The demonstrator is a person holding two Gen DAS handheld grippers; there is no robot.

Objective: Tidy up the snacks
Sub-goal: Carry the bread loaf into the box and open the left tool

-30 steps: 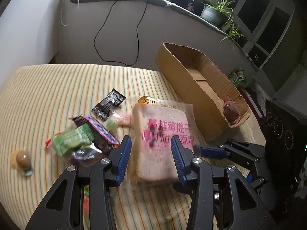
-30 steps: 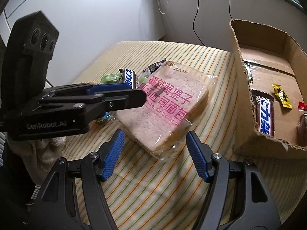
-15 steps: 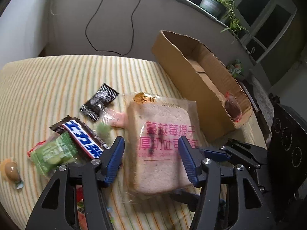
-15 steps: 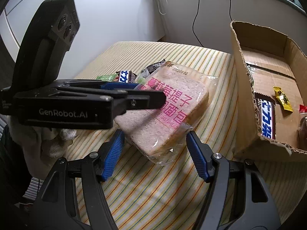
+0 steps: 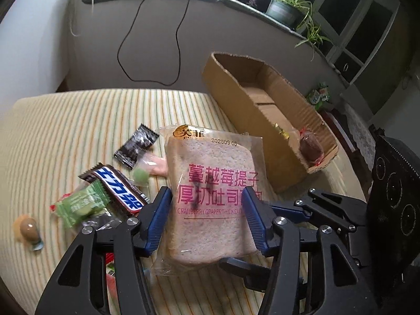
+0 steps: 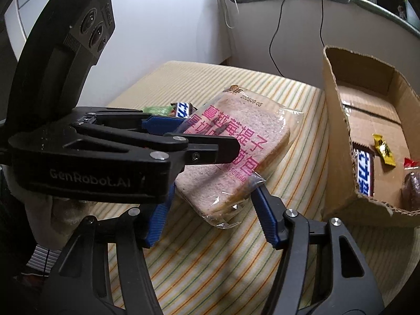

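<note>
A bagged slice of bread (image 5: pixel 210 183) with pink print is tilted, its near end off the striped cloth; it also shows in the right wrist view (image 6: pixel 231 152). My left gripper (image 5: pixel 207 220) has its blue pads against the bread's two sides. My right gripper (image 6: pixel 210 215) is open, its fingers on either side of the bread's near corner; whether they touch it is unclear. A cardboard box (image 5: pixel 262 120) on the right holds a chocolate bar (image 6: pixel 363 169), a yellow candy (image 6: pixel 383 152) and a dark red packet (image 5: pixel 311 148).
Loose snacks lie left of the bread: a chocolate bar (image 5: pixel 118 189), a green packet (image 5: pixel 78 204), a black sachet (image 5: pixel 136 145), a small round sweet (image 5: pixel 27 228). A black cable (image 5: pixel 147 39) hangs on the back wall. A potted plant (image 5: pixel 286 8) stands on the ledge.
The left gripper has moved forward and closed its pads onto the bread's sides; the bread's near end has risen off the cloth. The right gripper stays open around its corner.
</note>
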